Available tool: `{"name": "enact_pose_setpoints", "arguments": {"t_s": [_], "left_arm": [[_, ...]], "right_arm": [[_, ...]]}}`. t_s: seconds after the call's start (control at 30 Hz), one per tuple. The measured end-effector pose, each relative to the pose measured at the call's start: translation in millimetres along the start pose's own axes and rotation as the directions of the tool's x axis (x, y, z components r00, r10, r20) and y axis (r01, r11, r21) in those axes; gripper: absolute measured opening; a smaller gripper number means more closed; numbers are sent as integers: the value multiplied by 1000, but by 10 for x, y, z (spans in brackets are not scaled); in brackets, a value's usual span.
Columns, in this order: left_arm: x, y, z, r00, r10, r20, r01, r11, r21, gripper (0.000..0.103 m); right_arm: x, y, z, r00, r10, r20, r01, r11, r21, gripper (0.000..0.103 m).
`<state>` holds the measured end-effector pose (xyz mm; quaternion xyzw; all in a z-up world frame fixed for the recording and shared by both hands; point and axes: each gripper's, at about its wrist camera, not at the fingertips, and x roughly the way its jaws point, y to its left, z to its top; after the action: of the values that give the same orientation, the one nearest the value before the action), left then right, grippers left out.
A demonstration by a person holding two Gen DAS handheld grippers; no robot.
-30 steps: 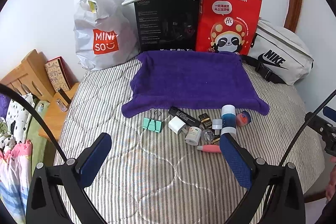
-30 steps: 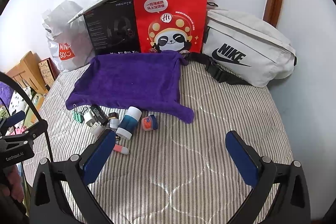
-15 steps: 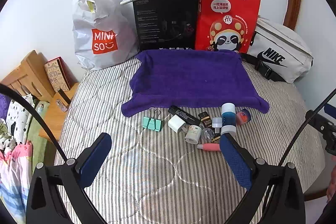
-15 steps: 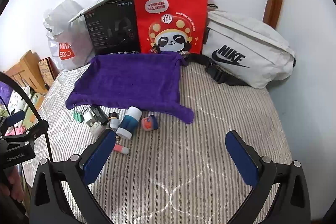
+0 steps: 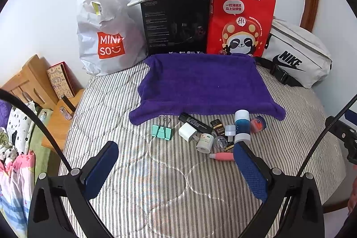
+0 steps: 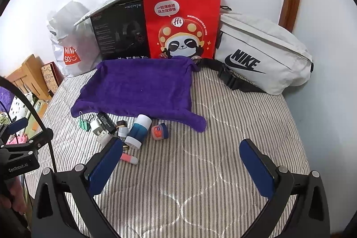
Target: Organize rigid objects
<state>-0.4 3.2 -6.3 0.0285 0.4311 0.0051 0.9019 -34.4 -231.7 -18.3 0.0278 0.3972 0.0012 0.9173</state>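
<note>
A purple towel [image 5: 205, 84] [image 6: 138, 86] lies flat on the striped bed. Along its near edge sits a cluster of small items: a mint binder clip [image 5: 161, 131] [image 6: 84, 124], a white charger cube [image 5: 187, 131], a black stick [image 5: 195, 123], a white tape roll [image 5: 205, 143], a blue-and-white bottle [image 5: 242, 126] [image 6: 138, 131], a small orange-lidded jar [image 5: 257, 125] [image 6: 159, 131] and a pink tube [image 5: 223, 156] [image 6: 129, 158]. My left gripper [image 5: 174, 157] is open, just short of the cluster. My right gripper [image 6: 180, 153] is open over bare bedding, right of the items.
Against the wall stand a white Miniso bag [image 5: 107, 37], a black box [image 5: 176, 23], a red panda paper bag [image 5: 241, 21] [image 6: 181, 23] and a grey Nike pouch [image 5: 296, 59] [image 6: 261, 55]. A wooden bedside stand [image 5: 33, 86] sits left of the bed.
Both views have shifted slightly, the scene drifting a little up in frame. No object has moved and both grippers stay open.
</note>
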Motion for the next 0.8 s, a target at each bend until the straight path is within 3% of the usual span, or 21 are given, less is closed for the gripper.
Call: {"name": "enact_pose_setpoints", "arguments": {"t_s": [0.8], "left_arm": [[-2, 11, 4, 1000, 8, 0, -8, 1000, 17, 103]], "right_arm": [[30, 13, 18, 1000, 0, -12, 0, 1000, -1, 103]]}}
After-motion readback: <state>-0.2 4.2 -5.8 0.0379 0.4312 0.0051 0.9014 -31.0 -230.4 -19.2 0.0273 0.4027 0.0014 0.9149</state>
